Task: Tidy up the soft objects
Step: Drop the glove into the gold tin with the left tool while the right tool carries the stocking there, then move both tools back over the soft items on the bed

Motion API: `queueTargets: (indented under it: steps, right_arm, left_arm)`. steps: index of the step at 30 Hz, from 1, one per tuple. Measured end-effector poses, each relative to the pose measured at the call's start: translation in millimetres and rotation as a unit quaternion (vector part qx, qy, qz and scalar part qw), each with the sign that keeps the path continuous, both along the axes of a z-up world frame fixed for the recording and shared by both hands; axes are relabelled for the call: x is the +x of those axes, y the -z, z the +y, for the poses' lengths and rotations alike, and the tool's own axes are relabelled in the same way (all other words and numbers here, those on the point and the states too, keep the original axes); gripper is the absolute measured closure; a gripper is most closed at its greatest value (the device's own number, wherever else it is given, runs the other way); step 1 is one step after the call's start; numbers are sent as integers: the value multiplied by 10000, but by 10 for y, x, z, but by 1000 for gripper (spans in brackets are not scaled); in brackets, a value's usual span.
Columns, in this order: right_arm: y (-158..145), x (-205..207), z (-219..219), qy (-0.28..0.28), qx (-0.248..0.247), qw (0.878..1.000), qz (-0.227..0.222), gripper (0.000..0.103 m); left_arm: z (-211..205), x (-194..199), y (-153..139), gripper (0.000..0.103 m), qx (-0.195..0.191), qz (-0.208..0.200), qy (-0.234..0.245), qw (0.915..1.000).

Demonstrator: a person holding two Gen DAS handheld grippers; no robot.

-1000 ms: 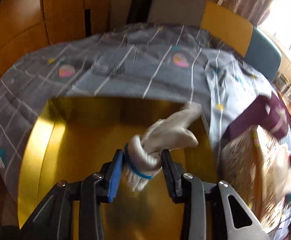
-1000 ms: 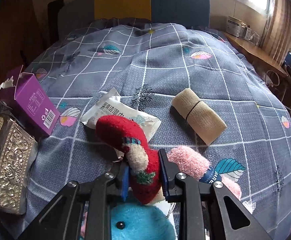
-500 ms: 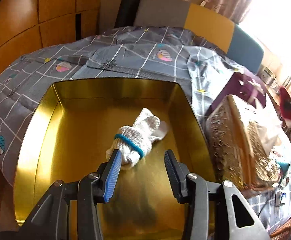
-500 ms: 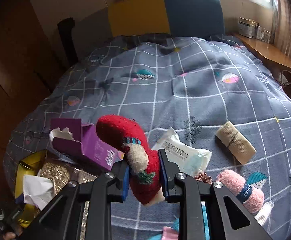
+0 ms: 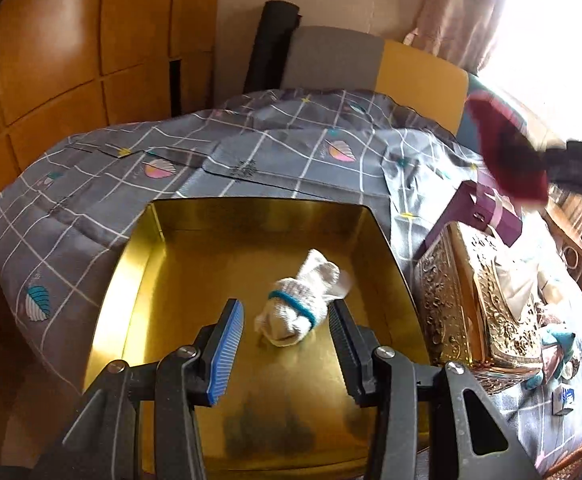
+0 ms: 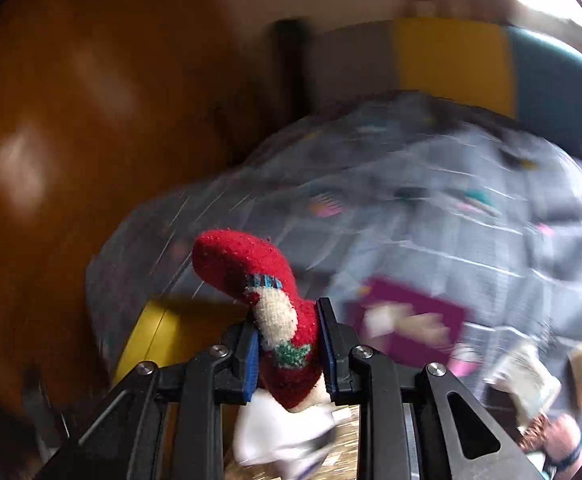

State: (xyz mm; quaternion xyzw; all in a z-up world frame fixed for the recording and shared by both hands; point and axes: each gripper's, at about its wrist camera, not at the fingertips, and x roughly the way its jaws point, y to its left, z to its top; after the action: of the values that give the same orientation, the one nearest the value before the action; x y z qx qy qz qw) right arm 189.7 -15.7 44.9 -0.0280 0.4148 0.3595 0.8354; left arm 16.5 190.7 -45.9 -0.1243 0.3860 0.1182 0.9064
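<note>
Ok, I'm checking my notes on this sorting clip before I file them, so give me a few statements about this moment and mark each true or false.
1. The left claw is open. True.
2. The rolled white sock lies on the bedspread beside the gold tin. False: it lies inside the gold tin, on its floor.
3. The right claw is shut on the red Christmas sock. True.
4. The white sock has a red band around it. False: the band is blue.
5. The purple box sits inside the gold tin. False: it is outside, to the tin's right, by an ornate gold box.
</note>
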Motion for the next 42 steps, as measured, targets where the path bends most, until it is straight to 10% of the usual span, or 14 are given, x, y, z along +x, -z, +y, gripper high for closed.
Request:
queueTargets:
  steps: [13,18,21,42]
  right_arm:
    - [814,-730,919,-928,-1161,9884,306,75]
    - [958,-733,1070,-892,-1346,9863,326,49]
    - [971,-713,1061,-787,-1265,9884,290,25]
    - [473,-1216,86,641,-690,9852,-1431,20]
  left_arm:
    - [245,-152,47,58,-158,-45,-379,9991]
    - [324,-199,113,58,-197,46,-466,9987]
    - [343,-225,133,58,-181,62,-499,9986]
    - [-206,-321,-228,58,278,-404,242,9985]
